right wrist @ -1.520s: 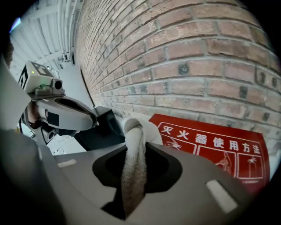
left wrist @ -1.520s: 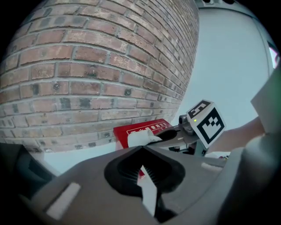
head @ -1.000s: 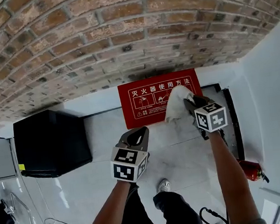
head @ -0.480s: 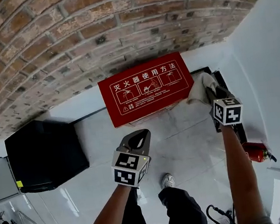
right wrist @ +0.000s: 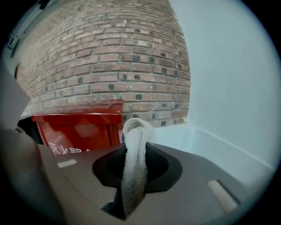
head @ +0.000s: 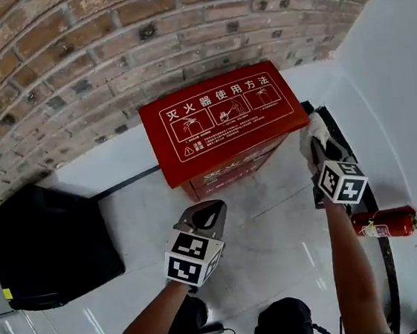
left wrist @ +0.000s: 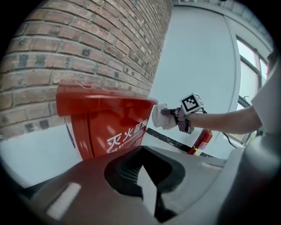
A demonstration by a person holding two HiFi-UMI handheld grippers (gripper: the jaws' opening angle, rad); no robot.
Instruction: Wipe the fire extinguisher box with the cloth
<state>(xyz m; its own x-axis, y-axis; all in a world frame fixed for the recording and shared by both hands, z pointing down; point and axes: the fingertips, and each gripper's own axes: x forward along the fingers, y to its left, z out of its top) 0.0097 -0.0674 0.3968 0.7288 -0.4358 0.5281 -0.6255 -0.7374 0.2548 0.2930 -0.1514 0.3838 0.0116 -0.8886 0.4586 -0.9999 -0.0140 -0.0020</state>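
Head view, left to right. Far left: black cabinet (head: 52, 240) on the floor, well apart from the work. Next: left claw (head: 203, 217), low in front of the box, closed with nothing between its jaws, aimed at the red front face; idle, by the look of it. Centre: fire extinguisher box (head: 222, 123), red, set against the brick wall (head: 69, 58), white printed instructions on the lid. Right: right claw (head: 316, 146) clamped on a white cloth (head: 310, 128), wad standing out past the tips, level with the lid's right-hand edge and just beside it; contact not certain in any view. Further right: fire extinguisher (head: 383, 223) lying on the floor near the white wall (head: 399, 66).

Step in hand, as a judgement: wiping the box's right end. To do it well:
- Press the wad flat on the panel, never the bare tips.
- Sweep in overlapping passes.
- Keep the grip tight against slipping.
- Steer clear of the lying extinguisher.

Surface and room: glossy pale floor tiles (head: 275, 222) full of reflections, dark strip (head: 124, 183) along the foot of the wall, corner where brick meets white plaster.
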